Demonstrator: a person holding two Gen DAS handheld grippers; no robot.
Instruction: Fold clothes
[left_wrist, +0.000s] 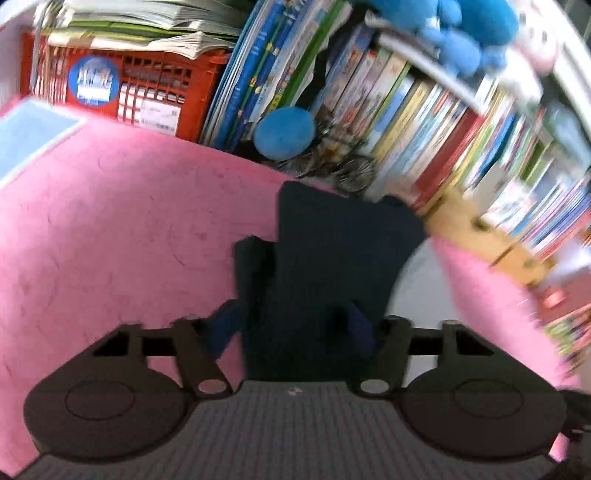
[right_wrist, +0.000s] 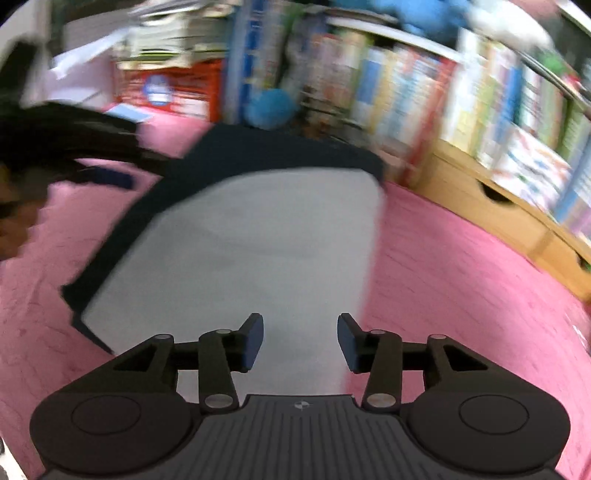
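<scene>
Pink mat (right_wrist: 461, 280) bare beside garment (right_wrist: 258, 240)

The left tool (left_wrist: 291, 328) tilts downward with its blue pads (left_wrist: 225, 332) parted. The right tool (right_wrist: 300, 341) also tilts downward, jaws apart, nothing pressed between its pads (right_wrist: 253, 343).

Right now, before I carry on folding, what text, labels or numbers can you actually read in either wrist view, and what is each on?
None can be read.
Round blue sticker on the red crate: white lettering, too blurred.
White label on the same crate: print too small.
Book spines on the shelf: titles smeared by motion in both views.
Dark garment and grey garment: no print visible.
</scene>
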